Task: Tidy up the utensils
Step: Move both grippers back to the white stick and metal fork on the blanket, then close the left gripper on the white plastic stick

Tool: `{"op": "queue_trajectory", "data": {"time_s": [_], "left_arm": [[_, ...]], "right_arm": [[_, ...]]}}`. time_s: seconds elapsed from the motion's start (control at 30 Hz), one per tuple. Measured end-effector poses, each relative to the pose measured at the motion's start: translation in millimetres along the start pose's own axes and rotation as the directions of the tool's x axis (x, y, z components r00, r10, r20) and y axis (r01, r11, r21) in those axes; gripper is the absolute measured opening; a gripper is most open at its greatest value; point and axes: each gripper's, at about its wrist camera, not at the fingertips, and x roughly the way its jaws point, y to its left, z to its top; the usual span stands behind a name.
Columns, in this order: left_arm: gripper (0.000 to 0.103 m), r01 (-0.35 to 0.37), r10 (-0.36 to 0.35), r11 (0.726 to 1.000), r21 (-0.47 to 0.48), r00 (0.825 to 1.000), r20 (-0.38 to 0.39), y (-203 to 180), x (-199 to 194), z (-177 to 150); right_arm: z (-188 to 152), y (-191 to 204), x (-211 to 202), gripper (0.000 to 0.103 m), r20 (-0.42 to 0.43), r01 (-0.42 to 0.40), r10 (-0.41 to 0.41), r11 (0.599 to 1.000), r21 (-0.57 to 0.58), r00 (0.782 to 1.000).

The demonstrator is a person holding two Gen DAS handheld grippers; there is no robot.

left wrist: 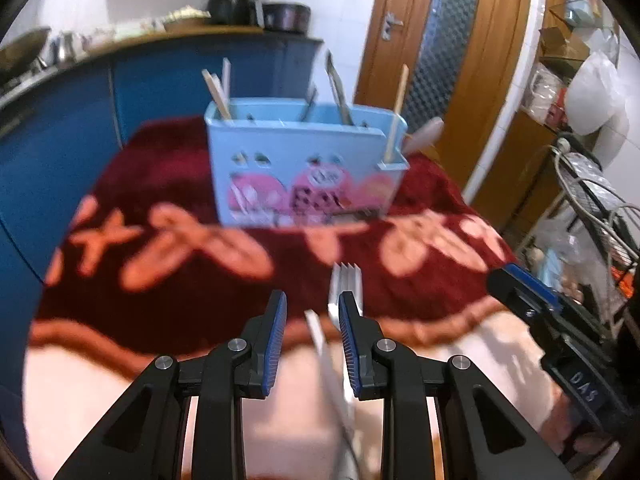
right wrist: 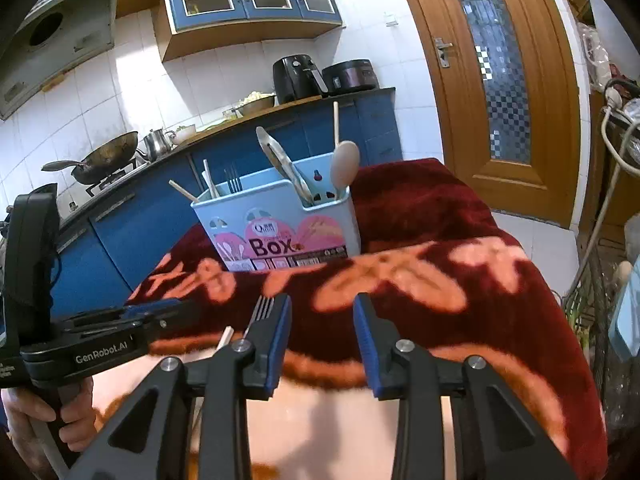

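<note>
A light blue utensil box (left wrist: 300,164) with pink print stands on a dark red blanket (left wrist: 192,280); it holds chopsticks, tongs, a fork and a wooden spoon, and also shows in the right wrist view (right wrist: 280,224). A metal fork (left wrist: 346,280) and a pale stick (left wrist: 320,340) lie on the blanket right under my left gripper (left wrist: 312,312), whose jaws are open around them. In the right wrist view the fork (right wrist: 260,310) lies left of my right gripper (right wrist: 322,312), which is open and empty. The left gripper (right wrist: 160,312) shows there at the left.
The blanket (right wrist: 440,240) covers a table with edges dropping off at left and right. Blue kitchen cabinets (right wrist: 140,220) with a wok (right wrist: 104,156) stand behind. A wooden door (right wrist: 500,80) is at the right, and a wire rack (left wrist: 592,208) with bags stands at the far right.
</note>
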Motion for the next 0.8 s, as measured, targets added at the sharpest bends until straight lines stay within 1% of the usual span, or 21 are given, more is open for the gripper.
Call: {"op": "queue_trajectory", "data": {"time_s": [0.03,0.13,0.23,0.43,0.6,0.63,0.73,0.8], "left_arm": [[0.027,0.009,-0.009,1.000,-0.006,1.000,-0.020,-1.5,2.5,-2.1],[0.027,0.003,-0.003,1.000,-0.014,0.999,-0.050,-3.5,8.5,-6.6],[0.027,-0.028,0.027,1.000,-0.013,0.997,-0.073,-4.6,15.1,-9.5],[0.027,-0.068,0.067,0.998,-0.008,0.991,-0.119,-5.9,27.3,-13.9],[0.026,-0.068,0.062,0.997,-0.025,0.983,-0.173,-3.7,38.2,-19.7],[0.026,-0.070,0.066,0.997,-0.019,0.983,-0.172,-4.5,38.7,-20.2],[0.020,-0.083,0.084,0.996,0.014,0.980,-0.179,-7.7,39.8,-19.6],[0.012,-0.085,0.087,0.996,0.018,0.980,-0.181,-7.0,39.8,-18.9]], "right_arm": [[-2.5,-1.1,-1.4,0.036,-0.005,-0.002,0.002,1.000,0.005,1.000],[-8.2,-4.4,-4.8,0.036,-0.011,-0.013,0.014,1.000,0.015,1.000],[-11.5,-7.0,-7.2,0.036,-0.012,-0.010,0.010,1.000,0.013,1.000],[-15.5,-19.1,-8.5,0.037,-0.013,-0.006,0.006,0.999,0.033,1.000],[-20.5,-31.0,-5.6,0.038,-0.025,-0.009,0.011,0.998,0.064,1.000],[-21.9,-33.6,-4.8,0.038,-0.028,-0.011,0.013,0.997,0.072,1.000],[-23.9,-37.9,-2.9,0.038,-0.033,-0.016,0.019,0.996,0.086,0.999],[-24.7,-39.7,-2.7,0.038,-0.034,-0.020,0.023,0.996,0.092,0.999]]}}
